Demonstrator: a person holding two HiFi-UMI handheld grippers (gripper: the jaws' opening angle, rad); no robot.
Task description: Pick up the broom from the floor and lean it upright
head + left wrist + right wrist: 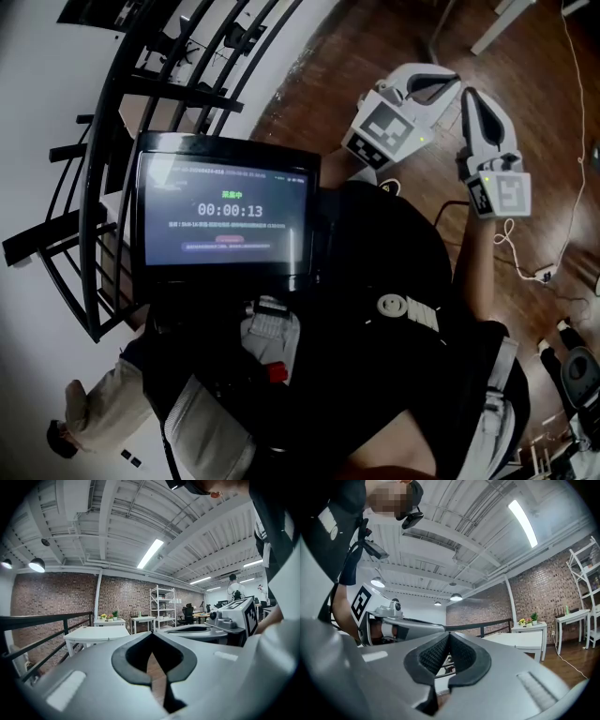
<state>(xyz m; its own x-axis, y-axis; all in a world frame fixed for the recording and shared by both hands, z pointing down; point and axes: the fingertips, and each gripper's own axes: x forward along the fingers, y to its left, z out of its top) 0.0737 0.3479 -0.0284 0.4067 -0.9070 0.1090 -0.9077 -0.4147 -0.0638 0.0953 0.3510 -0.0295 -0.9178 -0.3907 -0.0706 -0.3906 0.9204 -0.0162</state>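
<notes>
No broom shows in any view. In the head view both grippers are held up in front of the person's chest, over the wooden floor [375, 37]. My left gripper [454, 82] is shut with nothing between its jaws. Just right of it my right gripper [472, 97] points away from the person, also shut and holding nothing. In the left gripper view the left gripper [152, 634] has its pads together, and the right gripper's marker cube [243, 613] appears at the right. In the right gripper view the right gripper [449, 637] is closed, with the left gripper's cube [361, 604] at the left.
A chest-mounted screen [223, 220] fills the middle of the head view. A black railing [122, 141] runs along the left. White tables [96, 633] and a shelf unit [161, 604] stand by the brick wall. A white cable [572, 75] and a power strip [544, 274] lie on the floor.
</notes>
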